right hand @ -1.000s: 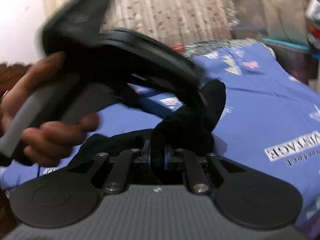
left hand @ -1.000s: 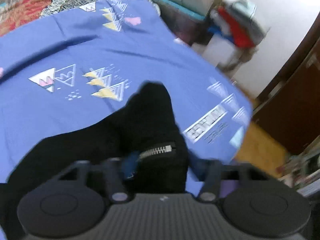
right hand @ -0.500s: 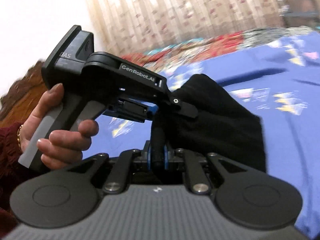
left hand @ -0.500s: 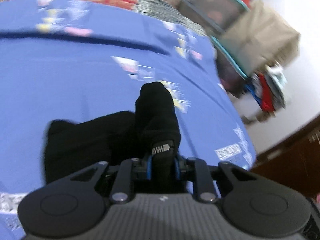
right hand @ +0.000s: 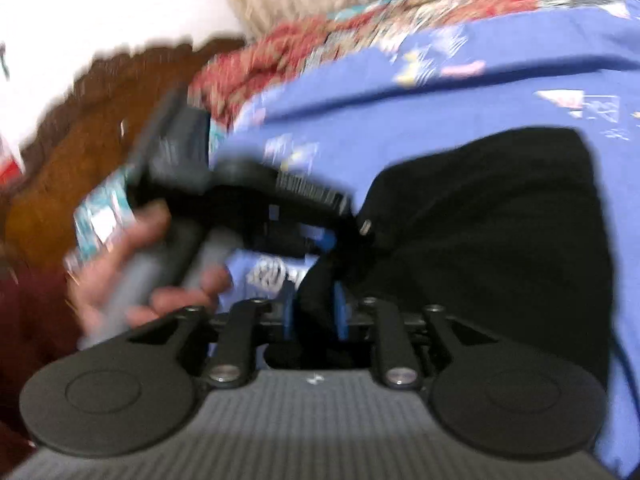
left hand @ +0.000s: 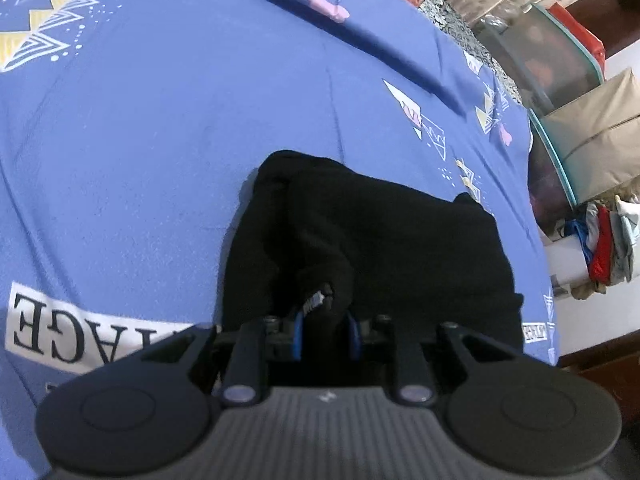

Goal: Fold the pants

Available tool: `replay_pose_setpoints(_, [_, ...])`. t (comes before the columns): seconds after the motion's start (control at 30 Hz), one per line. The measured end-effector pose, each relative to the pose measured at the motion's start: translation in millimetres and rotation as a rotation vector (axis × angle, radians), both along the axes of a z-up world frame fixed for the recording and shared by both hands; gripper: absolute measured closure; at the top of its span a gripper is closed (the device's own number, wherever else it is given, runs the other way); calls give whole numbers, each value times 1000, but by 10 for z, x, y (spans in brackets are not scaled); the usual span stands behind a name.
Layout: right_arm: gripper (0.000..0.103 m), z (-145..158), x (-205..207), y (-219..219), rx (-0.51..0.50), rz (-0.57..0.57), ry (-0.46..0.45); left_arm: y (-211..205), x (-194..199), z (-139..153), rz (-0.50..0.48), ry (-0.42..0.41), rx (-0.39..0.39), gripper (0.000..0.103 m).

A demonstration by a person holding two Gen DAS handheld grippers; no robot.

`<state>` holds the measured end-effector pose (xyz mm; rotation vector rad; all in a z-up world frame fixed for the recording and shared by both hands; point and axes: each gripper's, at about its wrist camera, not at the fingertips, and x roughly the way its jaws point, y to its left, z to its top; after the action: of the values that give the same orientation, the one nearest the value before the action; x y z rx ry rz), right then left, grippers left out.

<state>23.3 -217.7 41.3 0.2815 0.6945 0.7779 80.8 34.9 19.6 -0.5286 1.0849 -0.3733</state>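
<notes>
Black pants lie folded on a blue printed bedsheet. My left gripper is shut on the near edge of the pants, by a zipper. In the right wrist view the pants spread to the right. My right gripper is shut on a bunch of the black cloth. The left gripper, held in a hand, shows just left of the pants, blurred.
The bed's right edge drops to stacked storage boxes and a pile of clothes. A red patterned blanket and a brown wooden headboard lie at the bed's far end.
Both grippers have swung down and lowered the held edge onto the rest of the pants, so the cloth now lies flatter on the sheet. Both stay shut on it.
</notes>
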Motion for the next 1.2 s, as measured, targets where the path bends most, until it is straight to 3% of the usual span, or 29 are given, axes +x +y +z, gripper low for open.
replay_pose_setpoints(0.17, [74,177,-230,-830,110,-235,-32,-83,-30,96,3,-20,39,72])
replay_pose_setpoints(0.2, [74,157,-217,-983,116,-276,-17,-104,-58,134,4,-26,42,63])
replay_pose_setpoints(0.23, [75,101,-222,-1093,112,-306,4,-110,-115,161,1,-28,39,45])
replay_pose_setpoints(0.3, [75,-9,-167,-1182,96,-339,61,-141,-213,212,-16,-38,11,33])
replay_pose_setpoints(0.33, [75,-71,-156,-1183,94,-334,89,-159,-252,238,-30,-46,6,32])
replay_pose_setpoints(0.43, [74,-253,-170,-1009,51,-309,148,-223,-428,287,-64,-84,32,39])
replay_pose_setpoints(0.47, [74,-270,-173,-951,38,-296,154,-244,-482,292,-72,-103,61,59])
replay_pose_setpoints(0.5, [74,-247,-163,-845,28,-281,151,-259,-522,284,-77,-111,109,89])
replay_pose_setpoints(0.53, [74,-189,-168,-783,4,-268,135,-265,-559,283,-73,-117,144,91])
replay_pose_setpoints(0.7, [74,-31,-133,-621,-74,-196,53,-67,-810,343,-7,-173,187,92])
replay_pose_setpoints(0.8, [74,-122,-42,-580,-84,-178,67,-100,-763,81,3,-131,211,91])
replay_pose_setpoints(0.87, [74,-192,42,-569,-87,-180,80,-171,-758,29,4,-154,250,86])
replay_pose_setpoints(1.0, [73,-67,-22,-622,-110,-178,37,-238,-772,183,-26,-187,293,78])
replay_pose_setpoints(1.13, [73,223,-3,-796,-44,-209,-53,-109,-748,345,-3,-175,245,77])
replay_pose_setpoints(1.2, [73,299,102,-780,-61,-233,-87,-52,-722,499,42,-209,239,77])
